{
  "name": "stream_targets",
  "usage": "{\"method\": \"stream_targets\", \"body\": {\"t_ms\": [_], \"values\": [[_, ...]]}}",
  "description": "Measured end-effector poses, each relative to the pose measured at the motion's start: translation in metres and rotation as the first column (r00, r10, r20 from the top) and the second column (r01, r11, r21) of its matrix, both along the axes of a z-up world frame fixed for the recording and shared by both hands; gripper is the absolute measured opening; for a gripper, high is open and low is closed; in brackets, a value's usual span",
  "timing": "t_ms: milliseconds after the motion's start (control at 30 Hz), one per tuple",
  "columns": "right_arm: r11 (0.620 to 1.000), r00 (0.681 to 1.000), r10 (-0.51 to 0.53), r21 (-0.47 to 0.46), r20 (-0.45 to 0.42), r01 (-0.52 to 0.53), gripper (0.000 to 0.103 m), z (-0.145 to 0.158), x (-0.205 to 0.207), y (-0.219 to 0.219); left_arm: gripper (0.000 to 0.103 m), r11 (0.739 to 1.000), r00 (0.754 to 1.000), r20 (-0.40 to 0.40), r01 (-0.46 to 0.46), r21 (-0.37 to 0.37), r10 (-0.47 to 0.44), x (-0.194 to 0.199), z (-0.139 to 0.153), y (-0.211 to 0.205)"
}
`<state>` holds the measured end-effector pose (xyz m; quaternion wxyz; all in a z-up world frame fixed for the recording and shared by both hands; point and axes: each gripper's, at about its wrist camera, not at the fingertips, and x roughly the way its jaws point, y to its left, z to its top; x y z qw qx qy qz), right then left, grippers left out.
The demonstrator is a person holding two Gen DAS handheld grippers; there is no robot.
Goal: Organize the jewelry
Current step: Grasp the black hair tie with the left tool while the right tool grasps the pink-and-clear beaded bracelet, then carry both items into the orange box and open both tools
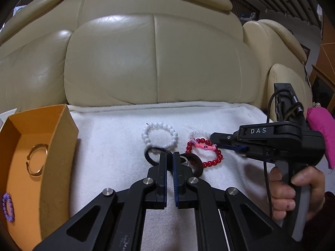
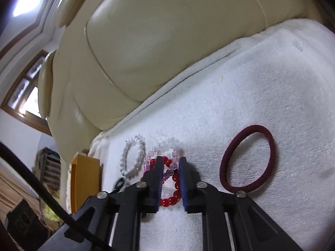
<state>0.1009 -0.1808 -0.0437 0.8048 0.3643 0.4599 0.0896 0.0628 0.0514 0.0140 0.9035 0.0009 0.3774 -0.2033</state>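
On the white towel lie a white bead bracelet, a red bead bracelet crossed by a pink and clear bead bracelet, and two dark rings. My left gripper has its jaws nearly shut, tips over the dark rings; whether it grips one is hidden. My right gripper is open, fingers straddling the red bracelet and pink bracelet. The white bracelet lies to its left. The orange box holds a gold bangle and a purple bead bracelet.
A maroon hair tie lies on the towel right of my right gripper. The cream leather sofa back rises behind the towel. A pink cloth sits at the far right. The orange box also shows in the right wrist view.
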Motion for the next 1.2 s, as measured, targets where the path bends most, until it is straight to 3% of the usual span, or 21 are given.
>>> {"method": "stream_targets", "body": {"t_ms": [333,567,933,1200], "values": [[1.000,0.997,-0.004,-0.012,0.071,0.005,0.009,0.026,-0.020,-0.014,0.005,0.999,0.999,0.044,-0.026,-0.025,0.027,-0.012,0.018,0.019],[0.999,0.983,0.038,-0.005,0.177,-0.037,0.009,0.053,-0.036,-0.006,0.005,0.999,0.996,0.082,-0.036,-0.027,0.038,-0.025,0.033,0.018],[0.990,0.951,0.133,0.006,0.279,-0.140,0.009,0.082,-0.057,0.040,0.005,0.994,0.986,0.124,-0.104,-0.027,0.107,-0.059,0.056,0.046],[0.965,0.907,0.245,0.003,0.341,-0.262,0.009,0.101,-0.068,0.101,0.005,0.973,0.966,0.119,-0.227,-0.038,0.230,-0.066,0.061,0.100]]}}
